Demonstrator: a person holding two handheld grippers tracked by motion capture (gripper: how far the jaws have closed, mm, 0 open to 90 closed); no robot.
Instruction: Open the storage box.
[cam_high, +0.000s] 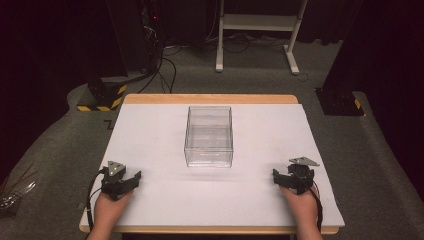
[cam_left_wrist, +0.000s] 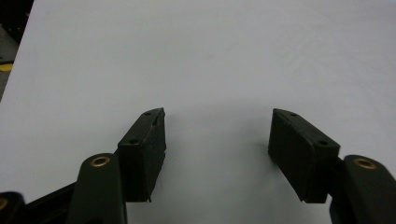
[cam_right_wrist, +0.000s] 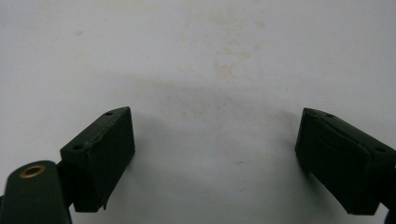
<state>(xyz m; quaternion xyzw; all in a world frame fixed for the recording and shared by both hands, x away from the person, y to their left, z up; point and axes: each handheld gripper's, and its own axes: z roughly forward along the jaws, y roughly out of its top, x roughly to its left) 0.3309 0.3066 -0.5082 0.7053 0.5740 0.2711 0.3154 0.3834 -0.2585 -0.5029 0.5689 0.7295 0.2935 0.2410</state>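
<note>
Setting: dark room with grey carpet, cables and a white stand at the far side; a desk (cam_high: 150, 200) under a white sheet fills the middle.
Box: clear plastic box (cam_high: 209, 136), no lid, nothing visible inside, standing at the desk's centre, well apart from both hands and placed where either can reach it.
Left tool (cam_high: 131, 181): rests on the near left of the sheet, jaws spread wide, gripping nothing, angled in toward the box.
Right tool (cam_high: 278, 176): rests on the near right, jaws spread wide, also holding nothing, turned inward.
Reading: the mirrored, symmetric pose looks like a ready stance, with the box as the likely object of the work.
</note>
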